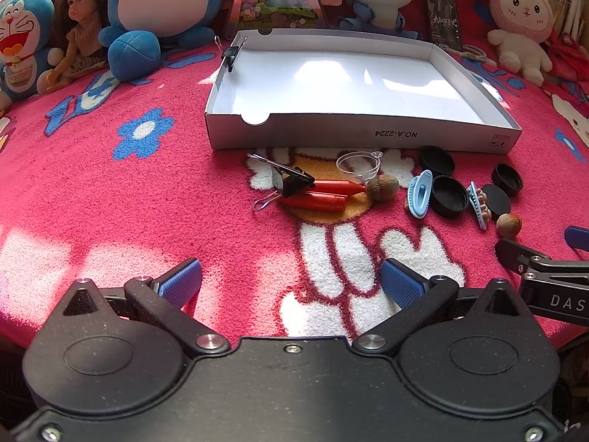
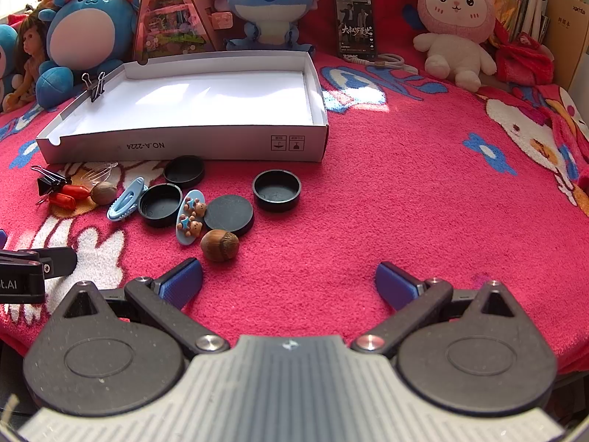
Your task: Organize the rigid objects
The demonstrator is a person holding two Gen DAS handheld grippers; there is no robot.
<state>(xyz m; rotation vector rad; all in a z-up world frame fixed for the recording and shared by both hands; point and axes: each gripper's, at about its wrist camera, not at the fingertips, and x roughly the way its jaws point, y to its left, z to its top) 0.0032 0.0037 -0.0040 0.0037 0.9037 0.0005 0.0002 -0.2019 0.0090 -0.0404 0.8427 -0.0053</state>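
Observation:
A shallow white cardboard box [image 1: 360, 136] [image 2: 184, 145] lies on the pink rug, with a small binder clip [image 1: 231, 55] [image 2: 96, 86] on its left wall. In front of it lie a black binder clip [image 1: 289, 182] [image 2: 49, 184], two orange tubes [image 1: 320, 193] [image 2: 70, 195], a clear plastic funnel [image 1: 359, 164], two brown nuts [image 1: 383, 186] [image 2: 219, 245], a light blue hair clip [image 1: 419, 193] [image 2: 127, 199], a bear hair clip [image 2: 191, 217] and several black caps [image 1: 447, 197] [image 2: 277, 189]. My left gripper [image 1: 291, 281] is open above the rug. My right gripper [image 2: 289, 281] is open, its left pad [image 2: 183, 281] near the front nut.
Plush toys [image 1: 162, 11] [image 2: 454, 22], a doll [image 1: 79, 25], a triangular toy house [image 2: 171, 14] and a phone [image 2: 356, 22] line the back of the rug behind the box. Bare pink rug [image 2: 423, 191] spreads right of the caps.

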